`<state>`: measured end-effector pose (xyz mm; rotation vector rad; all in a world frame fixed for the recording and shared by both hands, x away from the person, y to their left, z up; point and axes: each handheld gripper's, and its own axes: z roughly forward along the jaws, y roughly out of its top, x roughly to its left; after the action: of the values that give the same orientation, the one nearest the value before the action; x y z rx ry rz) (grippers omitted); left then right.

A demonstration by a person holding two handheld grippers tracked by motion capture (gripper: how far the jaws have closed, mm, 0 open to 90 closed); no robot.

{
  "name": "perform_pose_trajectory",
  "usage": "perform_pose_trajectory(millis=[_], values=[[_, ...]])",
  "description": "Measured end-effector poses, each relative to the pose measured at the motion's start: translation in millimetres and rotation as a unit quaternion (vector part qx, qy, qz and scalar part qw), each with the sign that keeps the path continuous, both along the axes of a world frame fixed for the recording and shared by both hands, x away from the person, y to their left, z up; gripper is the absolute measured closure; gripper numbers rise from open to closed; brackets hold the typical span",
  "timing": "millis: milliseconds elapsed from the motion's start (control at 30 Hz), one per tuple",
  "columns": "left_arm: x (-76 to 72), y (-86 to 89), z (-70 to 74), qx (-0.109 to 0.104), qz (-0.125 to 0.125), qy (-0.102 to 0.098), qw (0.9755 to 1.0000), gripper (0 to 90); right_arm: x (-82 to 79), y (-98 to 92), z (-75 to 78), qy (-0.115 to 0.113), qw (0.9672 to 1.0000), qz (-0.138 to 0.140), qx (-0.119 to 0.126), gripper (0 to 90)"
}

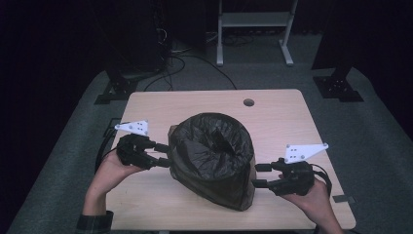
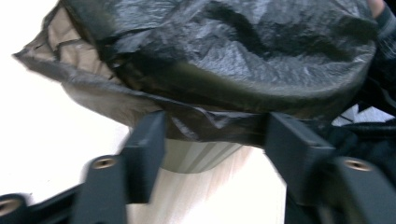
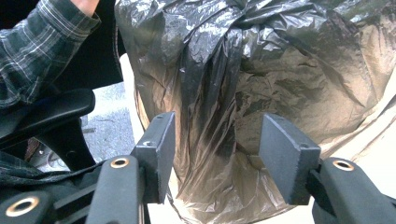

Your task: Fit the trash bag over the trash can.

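Note:
A bin lined with a black rubbish bag (image 1: 212, 151) stands in the middle of the wooden table (image 1: 282, 117). The bag's film hangs crumpled over the rim and down the sides. My left gripper (image 1: 164, 155) reaches the bin's left side. In the left gripper view its jaws (image 2: 215, 128) stand apart with the bag's loose hem (image 2: 210, 119) stretched across between the tips, above the pale bin wall (image 2: 201, 158). My right gripper (image 1: 258, 175) sits at the bin's right side, open. In the right gripper view its jaws (image 3: 217, 140) frame the brownish, translucent bag film (image 3: 280, 70) without pinching it.
A round cable hole (image 1: 249, 103) lies in the table's far edge. Behind the table stand a white frame (image 1: 253, 19), dark stand feet (image 1: 114, 90) and cables on the grey carpet. A plaid sleeve (image 3: 42, 51) appears in the right gripper view.

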<state>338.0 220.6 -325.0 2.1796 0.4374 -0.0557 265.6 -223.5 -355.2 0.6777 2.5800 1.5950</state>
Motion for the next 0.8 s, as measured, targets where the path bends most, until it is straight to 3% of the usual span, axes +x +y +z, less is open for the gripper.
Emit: perform_pose_trajectory(millis=[200,333,500,667,800], values=[[0.8,-4.1,3.3,0.014,-0.011,-0.012,0.9998,89.9,1.5,-0.8,5.1,-0.01,0.9999,-0.006,0.008,47.5],[-0.3,-2.9,3.6,0.017,-0.017,-0.008,0.9997,90.0,3.0,-1.2,11.6,-0.022,0.9996,-0.008,0.014,48.9],[-5.7,4.2,2.0,0.026,-0.007,-0.008,0.9996,90.0,3.9,-3.5,16.8,-0.027,0.9994,-0.015,0.017,49.5],[-7.1,6.8,-8.6,0.049,-0.005,0.007,0.9988,90.0,3.8,-4.3,18.5,-0.032,0.9992,-0.019,0.017,49.8],[-5.2,4.3,-21.9,0.078,-0.003,0.019,0.9968,90.0,5.0,-3.7,19.7,-0.035,0.999,-0.022,0.016,49.8]])
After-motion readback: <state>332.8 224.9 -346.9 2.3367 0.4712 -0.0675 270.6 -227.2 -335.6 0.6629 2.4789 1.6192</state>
